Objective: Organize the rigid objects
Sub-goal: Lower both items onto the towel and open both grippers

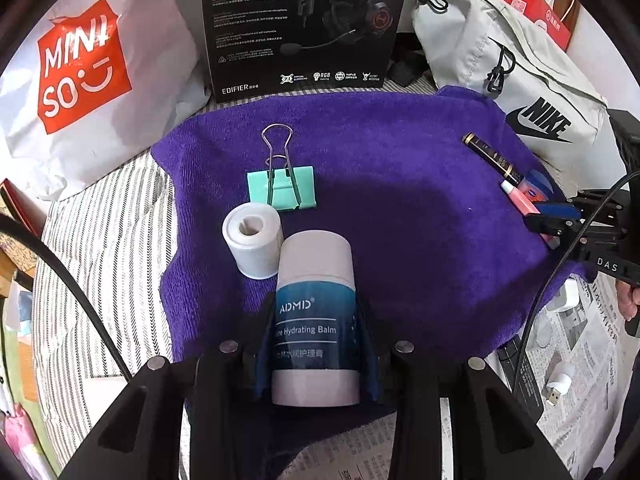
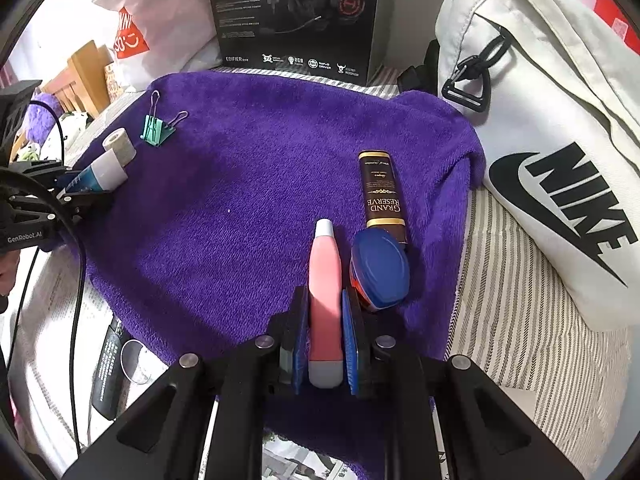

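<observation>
**Holding one item in each gripper over the purple towel**

Gripping a white-and-blue ADMD balm jar (image 1: 314, 320), the left gripper (image 1: 316, 360) has its blue pads against the jar's sides, jaws spread only as far as the jar's width. The jar's long axis runs along the fingers, its cap toward 12 o'clock in the left wrist view. Its cap end sits just beside a white tape roll (image 1: 252, 242), which lies at about 11 o'clock from the jar, and beyond that, toward 12 o'clock, lies a mint-green binder clip (image 1: 282, 186). All three form a close group on the left part of the purple towel (image 1: 400, 220).

The right gripper (image 2: 326, 344) is clenched on a slim pink tube (image 2: 325, 292), whose long axis also runs along the fingers, its pale tip toward 12 o'clock in the right wrist view. Just beside it at 1 o'clock lies a blue-lidded tin (image 2: 380, 270), and beyond that a dark Grand Reserve tube (image 2: 382, 194), lying roughly parallel to the pink one.

Judging by this layout, two rows are forming: one on each hand's own side. The left hand's release spot looks to be right by the tape roll, and the right hand's spot is alongside the tin. Whether either item already rests on the towel cannot be told.
</observation>
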Tool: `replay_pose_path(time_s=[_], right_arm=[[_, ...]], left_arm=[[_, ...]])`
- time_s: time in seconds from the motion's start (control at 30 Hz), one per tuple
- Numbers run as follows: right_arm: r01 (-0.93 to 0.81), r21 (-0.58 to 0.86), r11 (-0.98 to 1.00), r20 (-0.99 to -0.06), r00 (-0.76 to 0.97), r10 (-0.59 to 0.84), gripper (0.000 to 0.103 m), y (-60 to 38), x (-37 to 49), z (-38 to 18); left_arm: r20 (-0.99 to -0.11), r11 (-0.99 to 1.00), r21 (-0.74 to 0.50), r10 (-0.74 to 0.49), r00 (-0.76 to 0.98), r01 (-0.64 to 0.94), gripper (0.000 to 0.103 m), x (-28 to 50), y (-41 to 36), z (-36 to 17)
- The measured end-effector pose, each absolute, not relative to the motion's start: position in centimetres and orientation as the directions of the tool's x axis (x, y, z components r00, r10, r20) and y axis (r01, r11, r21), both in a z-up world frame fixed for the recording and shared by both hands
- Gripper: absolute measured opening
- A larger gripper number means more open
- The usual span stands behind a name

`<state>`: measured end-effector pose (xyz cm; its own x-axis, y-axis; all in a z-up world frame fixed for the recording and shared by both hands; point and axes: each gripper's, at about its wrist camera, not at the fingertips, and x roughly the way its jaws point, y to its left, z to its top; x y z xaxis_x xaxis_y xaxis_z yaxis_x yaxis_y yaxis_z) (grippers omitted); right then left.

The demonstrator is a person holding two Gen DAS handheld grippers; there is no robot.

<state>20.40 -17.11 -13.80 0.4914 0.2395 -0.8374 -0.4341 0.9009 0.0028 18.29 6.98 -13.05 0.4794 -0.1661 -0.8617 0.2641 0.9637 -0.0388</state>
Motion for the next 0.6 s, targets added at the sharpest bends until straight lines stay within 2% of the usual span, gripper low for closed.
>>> replay_pose_path(time_s=[0.1,0.37,0.6], right_arm=[[-0.432,0.01,0.902,-0.838,0.488,0.243,0.018,-17.5,20.2,-13.8],[-0.435,0.026,0.9,-0.846,0.471,0.252,0.033,-17.9,19.2,-13.3],[-0.416,0.069,0.907,-0.815,0.501,0.292,0.035,-19.2,16.8,-11.1]], left_arm=[[-0.868,0.96,-0.051,-0.178,0.463,0.274,0.045,18.0,6.7,-13.0],[-0.875,0.969,-0.056,-0.163,0.455,0.239,0.047,17.0,7.0,-12.3],[-0.846,0.972,-0.05,-0.163,0.507,0.229,0.051,14.2,7.2,-9.7]])
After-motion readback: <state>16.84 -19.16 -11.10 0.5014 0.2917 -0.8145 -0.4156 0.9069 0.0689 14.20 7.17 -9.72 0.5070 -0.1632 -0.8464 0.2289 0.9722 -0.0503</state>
